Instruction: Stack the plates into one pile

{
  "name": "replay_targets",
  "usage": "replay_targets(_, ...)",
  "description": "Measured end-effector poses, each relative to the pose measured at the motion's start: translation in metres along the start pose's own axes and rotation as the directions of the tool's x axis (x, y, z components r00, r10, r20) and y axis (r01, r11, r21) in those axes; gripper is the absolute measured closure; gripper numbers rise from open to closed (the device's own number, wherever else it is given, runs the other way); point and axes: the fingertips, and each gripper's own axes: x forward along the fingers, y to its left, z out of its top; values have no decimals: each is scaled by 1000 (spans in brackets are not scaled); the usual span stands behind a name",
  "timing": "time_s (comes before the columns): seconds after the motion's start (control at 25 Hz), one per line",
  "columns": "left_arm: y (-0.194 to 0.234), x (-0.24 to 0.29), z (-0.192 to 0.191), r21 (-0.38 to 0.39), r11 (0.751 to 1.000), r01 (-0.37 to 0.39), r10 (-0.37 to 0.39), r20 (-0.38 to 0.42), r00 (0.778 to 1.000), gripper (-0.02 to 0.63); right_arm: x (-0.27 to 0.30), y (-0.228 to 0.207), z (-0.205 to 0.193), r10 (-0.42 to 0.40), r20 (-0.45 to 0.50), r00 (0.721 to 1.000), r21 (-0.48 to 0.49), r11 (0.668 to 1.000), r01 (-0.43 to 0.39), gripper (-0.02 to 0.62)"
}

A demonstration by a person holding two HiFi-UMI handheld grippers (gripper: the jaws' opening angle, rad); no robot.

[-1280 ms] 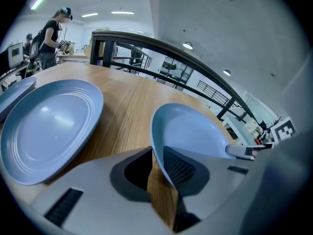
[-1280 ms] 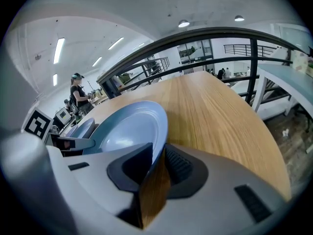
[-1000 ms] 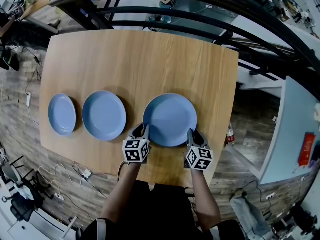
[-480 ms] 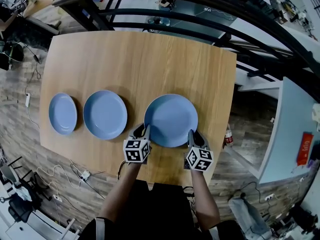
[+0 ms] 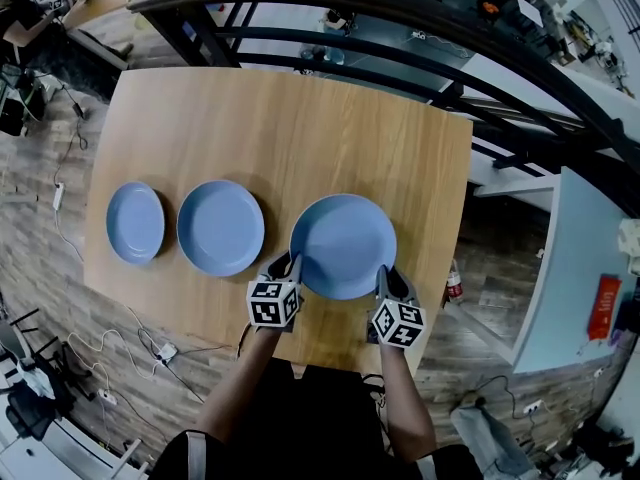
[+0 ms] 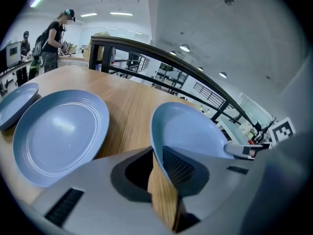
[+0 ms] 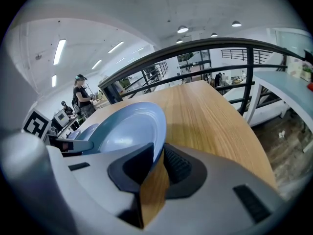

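Bench (image 5: 300,138) carries three blue plates in a row, none stacked yet. Large plate (image 5: 343,245) sits toward 5 o'clock on it, with the medium plate (image 5: 221,227) at its 9 o'clock and the small plate (image 5: 135,222) further out at 9, all apart. Left hand-held gripper (image 5: 288,264) clamps the large plate's rim at 7 o'clock. Right hand-held gripper (image 5: 385,273) is at 5 o'clock, jaws closing on the rim between them. Step looks like two-handed pickup of the large plate. Next move needs both grips firm, then a level lift clear of the medium plate.
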Motion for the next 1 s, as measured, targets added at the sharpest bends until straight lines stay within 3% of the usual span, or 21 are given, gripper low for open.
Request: replay_targets(1.0,50,-92,21,-55,998,3,1,85,996,538,-37,97,8,45,32,998,-56,997,-43,515)
